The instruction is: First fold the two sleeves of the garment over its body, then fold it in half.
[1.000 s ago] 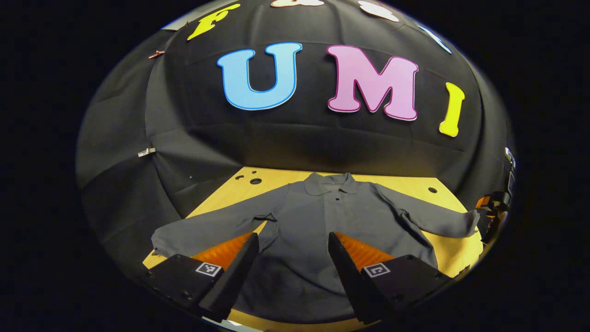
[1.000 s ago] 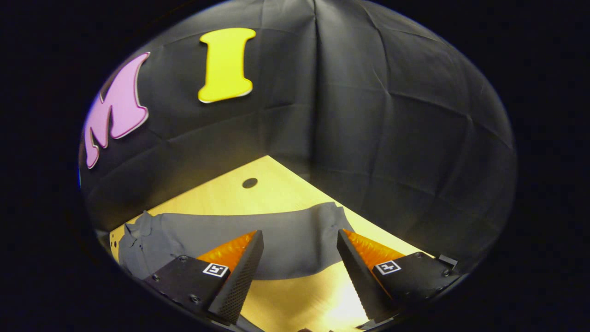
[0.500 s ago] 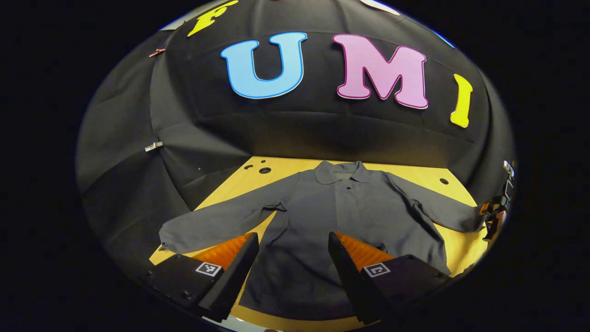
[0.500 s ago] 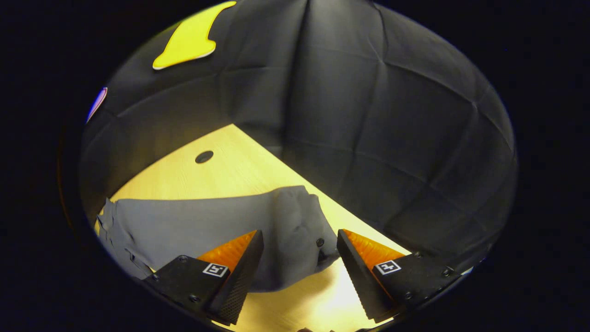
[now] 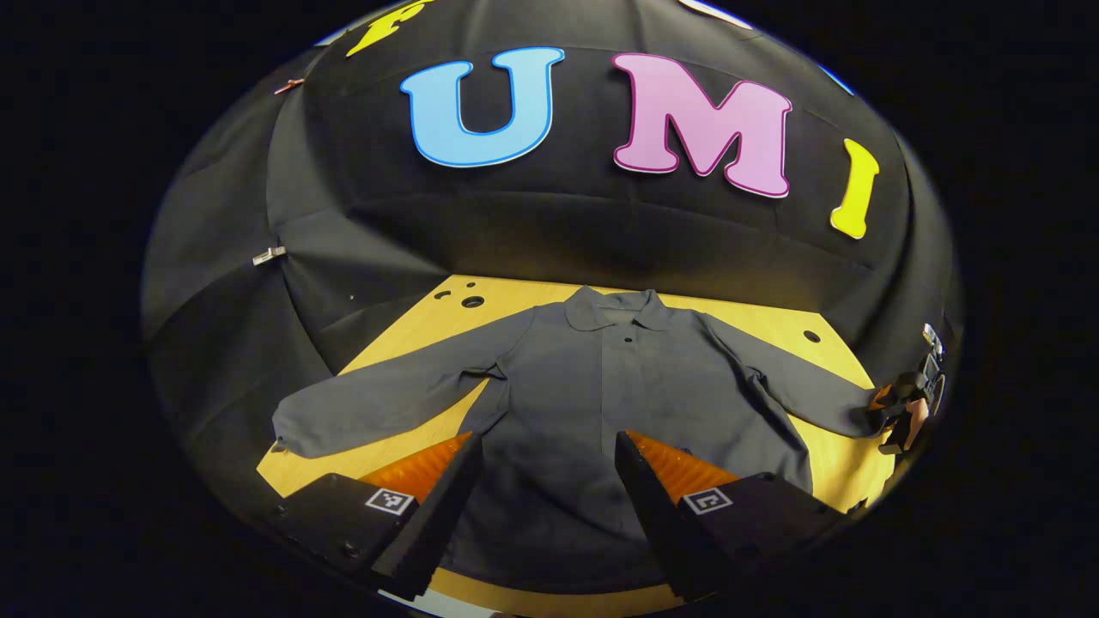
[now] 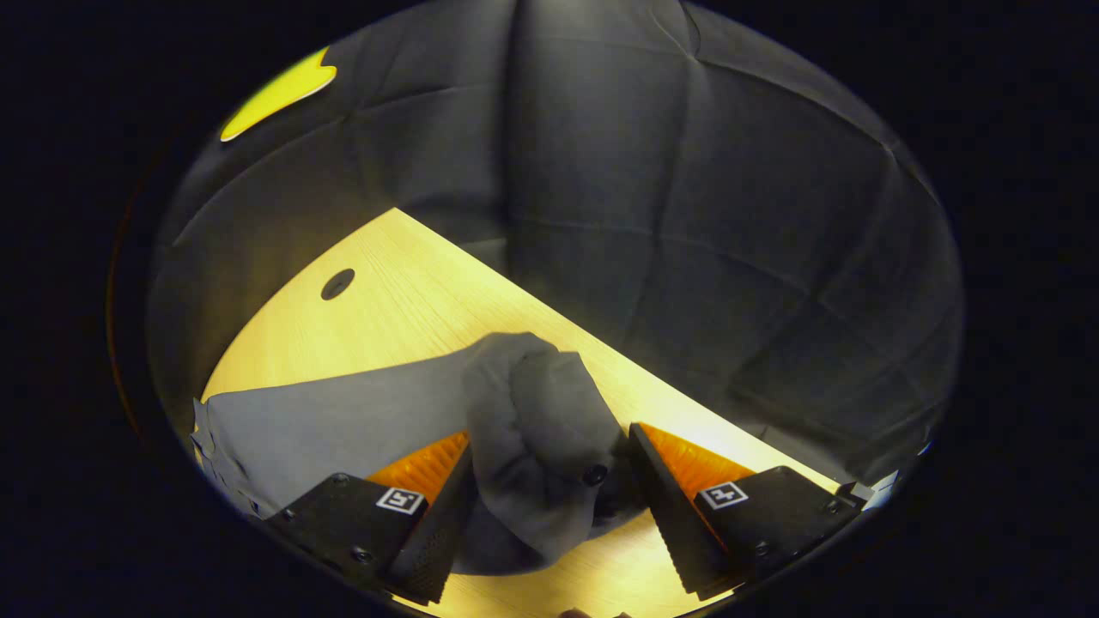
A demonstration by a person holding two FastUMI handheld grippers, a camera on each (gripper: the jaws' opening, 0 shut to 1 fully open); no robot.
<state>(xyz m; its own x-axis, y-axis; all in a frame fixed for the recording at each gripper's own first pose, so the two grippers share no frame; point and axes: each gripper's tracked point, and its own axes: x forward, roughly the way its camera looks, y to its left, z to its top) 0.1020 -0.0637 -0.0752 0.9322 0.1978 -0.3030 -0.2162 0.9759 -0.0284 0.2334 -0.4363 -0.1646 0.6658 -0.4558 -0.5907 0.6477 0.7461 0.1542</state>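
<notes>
A grey collared shirt (image 5: 618,403) lies face up and flat on a yellow wooden desk (image 5: 412,343), collar toward the far edge against the booth's black cloth wall, hem toward the near edge. Both sleeves are spread outward and neither is yet folded over the body.

The left gripper (image 5: 543,481) hangs above the lower body of the shirt with its jaws wide apart and empty; the left sleeve (image 5: 378,408) runs out toward the desk's left edge and appears to hang just over it at the cuff.

In the right gripper view, the right gripper (image 6: 549,481) is at the cuff (image 6: 541,429) of the right sleeve, near the desk's right edge. The bunched cuff, with a small dark button, sits between the jaws, which stand fairly wide; whether both press on the cloth cannot be told. In the left gripper view this gripper is visible at the far right, at the sleeve's end.

Handling, as a judgement: the cloth is light, soft and limp, so it will drape and wrinkle rather than hold shape. The cuff is the sensible hold for carrying a sleeve across the body.

Surroundings: round holes (image 5: 472,301) in the desk near its far corners. Nothing seen lies in the sleeves' way.
</notes>
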